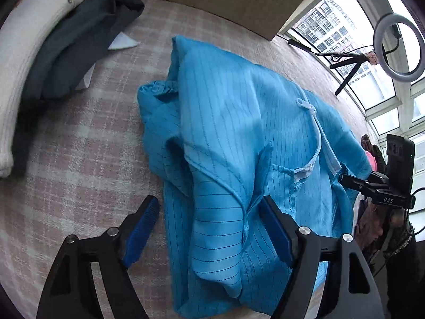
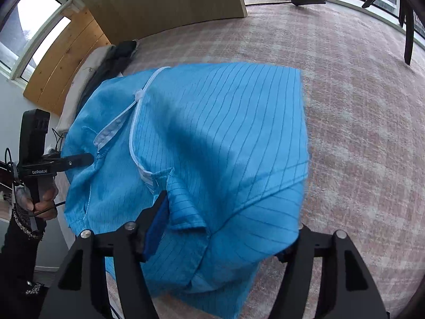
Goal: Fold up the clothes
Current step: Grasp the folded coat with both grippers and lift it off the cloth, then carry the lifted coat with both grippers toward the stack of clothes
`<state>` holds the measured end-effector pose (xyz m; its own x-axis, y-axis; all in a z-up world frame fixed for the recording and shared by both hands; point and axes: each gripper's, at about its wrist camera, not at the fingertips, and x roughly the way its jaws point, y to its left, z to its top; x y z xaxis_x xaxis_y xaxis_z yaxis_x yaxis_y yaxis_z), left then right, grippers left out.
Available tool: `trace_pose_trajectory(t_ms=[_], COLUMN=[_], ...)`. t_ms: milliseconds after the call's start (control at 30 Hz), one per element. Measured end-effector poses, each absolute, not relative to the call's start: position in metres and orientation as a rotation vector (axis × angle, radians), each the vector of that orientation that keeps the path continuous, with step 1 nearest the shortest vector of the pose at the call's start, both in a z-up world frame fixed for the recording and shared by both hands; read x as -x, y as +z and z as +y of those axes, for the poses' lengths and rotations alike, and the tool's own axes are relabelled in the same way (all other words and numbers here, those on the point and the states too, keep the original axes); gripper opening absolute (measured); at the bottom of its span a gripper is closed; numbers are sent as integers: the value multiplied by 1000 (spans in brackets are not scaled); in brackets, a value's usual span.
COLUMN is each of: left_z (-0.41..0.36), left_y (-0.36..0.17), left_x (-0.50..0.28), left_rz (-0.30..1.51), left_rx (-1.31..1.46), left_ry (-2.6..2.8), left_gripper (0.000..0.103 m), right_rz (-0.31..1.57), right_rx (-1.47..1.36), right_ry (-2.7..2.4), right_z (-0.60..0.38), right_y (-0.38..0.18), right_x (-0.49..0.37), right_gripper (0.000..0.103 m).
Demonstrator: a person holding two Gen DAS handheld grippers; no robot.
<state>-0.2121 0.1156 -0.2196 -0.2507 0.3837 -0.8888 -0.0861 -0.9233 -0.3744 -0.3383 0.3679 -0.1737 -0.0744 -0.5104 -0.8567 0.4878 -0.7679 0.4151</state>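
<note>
I had both grippers over the blue striped zip-front jacket [image 1: 239, 138], which lay bunched on the pink checked bedspread [image 1: 79, 159], roughly in its middle, well apart from the white and dark folded clothes [image 1: 53, 53] stacked along the far left edge by the headboard. My left gripper [image 1: 209, 228] stood released, its blue pads spread wide: one finger hung over bare bedspread just beside the jacket's edge, the other over the cloth near the collar, with a folded sleeve between them but pressed by neither. My right gripper [image 2: 225, 228] was likewise let go; one pad sat beside the collar flap, while the other finger was mostly hidden under a drape of blue cloth, so I could not tell whether that side touched it. The zip [image 2: 138, 133] ran up the middle, partly undone, and the right half of the jacket lay fairly flat toward the bedspread's right side, whereas the left half was heaped in ridges. I judged this to be the end of a fold or a laying-down, both sides freshly dropped, with the garment far from neat. The next move, as I saw it, called for picking up the rumpled left side by sleeve or hem and drawing it flat before any further fold, taking care not to snag the collar or pinch two layers at once.
</note>
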Motion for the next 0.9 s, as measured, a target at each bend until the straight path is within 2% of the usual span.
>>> trace_pose_trajectory(t_ms=[33,67,100,167,200,233,267,300,333,433,533,700,900], left_z=[121,127,132,134,132,130,128,127,127,126,123,94,-7], left_y=[-219,-219,-218,-221,-223,-226,-229,-230,-230,-220,-197,-139,-71], left_x=[210,208,207,206,207,208,209,208,207,204,198,186,158], left_rz=[-326,-294,-270,-329,-390,-448,-499,-537,-566,-614,-645,-645,-693], left_rx=[1698,1691,1684,1674,1672,1670,1664,1652,1639,1589,1501,1318,1071], left_ry=[2254,2255,2257,2225,2201,2175,2154,2141,2133,2128,2132,2194,2391], left_gripper=[70,61,59,38,33,24,20,18,15,10,8,8,8], right_rz=[-32,-39,-45,-21,-17,-18,-23,-36,-52,-90,-33,158,468], right_rx=[-1510,-1488,-1467,-1417,-1394,-1370,-1355,-1366,-1385,-1374,-1269,-1095,-871], right_ry=[-1901,-1894,-1888,-1911,-1924,-1933,-1926,-1919,-1912,-1904,-1922,-1941,-1904], right_z=[369,370,372,371,370,369,366,364,363,358,343,294,176], right_y=[-174,-175,-175,-175,-175,-175,-175,-176,-178,-168,-133,-47,45], right_x=[337,335,334,327,323,320,317,317,317,312,301,294,299], right_gripper=[82,90,91,91,91,90,70,26,15,10,9,8,8])
